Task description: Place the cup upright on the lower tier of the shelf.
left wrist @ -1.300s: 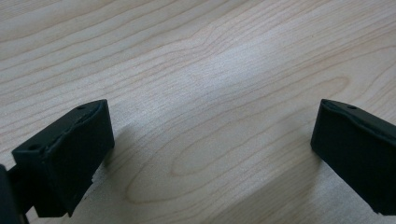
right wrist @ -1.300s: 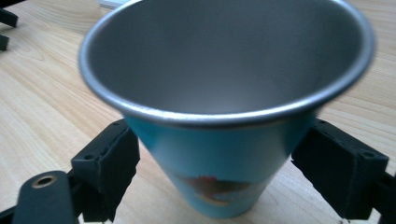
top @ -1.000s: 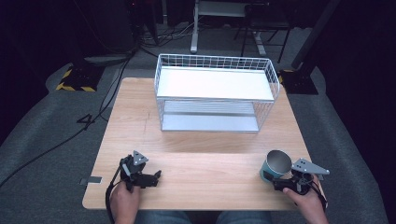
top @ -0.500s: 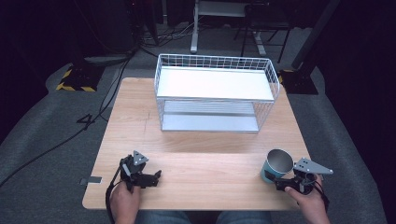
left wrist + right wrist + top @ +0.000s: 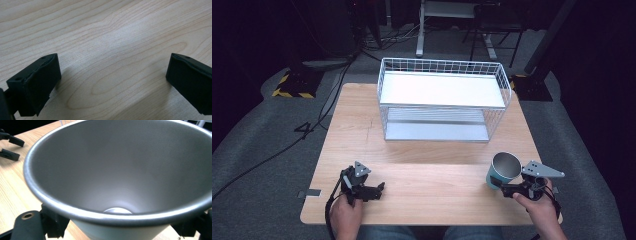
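Observation:
A teal cup [image 5: 503, 170] with a bare metal inside hangs just above the front right of the wooden table [image 5: 432, 150], tilted a little. My right gripper [image 5: 499, 185] is shut on its lower wall, held from the right by a hand. In the right gripper view the cup's mouth [image 5: 120, 170] faces the camera, with my right gripper [image 5: 116, 227] clamping it from both sides at the bottom. My left gripper [image 5: 380, 190] rests low at the front left, open. In the left gripper view my left gripper [image 5: 112, 82] has its black jaws wide apart over bare wood.
A white wire rack [image 5: 442, 95] with a white top shelf and a lower shelf stands at the back middle of the table. Cables and a yellow-black striped block [image 5: 292, 85] lie on the floor to the left.
The right hand has risen a little with the cup, which has lifted off the table and moved slightly left. The left hand has kept still.

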Tool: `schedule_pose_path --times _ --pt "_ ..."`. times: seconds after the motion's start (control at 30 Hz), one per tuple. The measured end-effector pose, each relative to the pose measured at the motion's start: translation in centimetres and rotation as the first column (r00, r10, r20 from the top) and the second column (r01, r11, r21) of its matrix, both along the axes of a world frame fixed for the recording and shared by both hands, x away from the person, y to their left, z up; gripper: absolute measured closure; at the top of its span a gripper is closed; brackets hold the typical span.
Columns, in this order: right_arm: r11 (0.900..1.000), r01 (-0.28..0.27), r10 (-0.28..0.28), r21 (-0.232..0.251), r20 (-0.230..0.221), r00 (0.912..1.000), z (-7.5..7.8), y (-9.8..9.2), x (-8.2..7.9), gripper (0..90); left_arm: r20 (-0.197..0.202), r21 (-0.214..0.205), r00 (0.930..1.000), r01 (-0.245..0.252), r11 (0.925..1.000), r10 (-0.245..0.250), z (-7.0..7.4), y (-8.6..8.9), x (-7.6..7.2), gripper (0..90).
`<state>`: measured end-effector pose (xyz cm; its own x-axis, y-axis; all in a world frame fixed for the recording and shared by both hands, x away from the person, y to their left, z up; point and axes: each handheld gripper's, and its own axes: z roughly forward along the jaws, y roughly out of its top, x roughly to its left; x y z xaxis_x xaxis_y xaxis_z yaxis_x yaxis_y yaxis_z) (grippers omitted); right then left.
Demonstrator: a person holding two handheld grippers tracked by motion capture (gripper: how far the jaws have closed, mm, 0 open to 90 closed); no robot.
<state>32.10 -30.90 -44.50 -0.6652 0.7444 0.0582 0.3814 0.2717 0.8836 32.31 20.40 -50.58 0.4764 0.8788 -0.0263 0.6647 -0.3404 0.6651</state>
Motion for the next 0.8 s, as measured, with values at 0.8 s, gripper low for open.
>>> schedule_pose_path --times 0.8 --pt "0.9983 -0.058 0.058 -0.002 0.012 0.9982 2.4 4.6 4.7 18.4 0.000 0.004 0.9996 -0.029 0.9996 0.029 0.0 -0.3 0.1 0.0"
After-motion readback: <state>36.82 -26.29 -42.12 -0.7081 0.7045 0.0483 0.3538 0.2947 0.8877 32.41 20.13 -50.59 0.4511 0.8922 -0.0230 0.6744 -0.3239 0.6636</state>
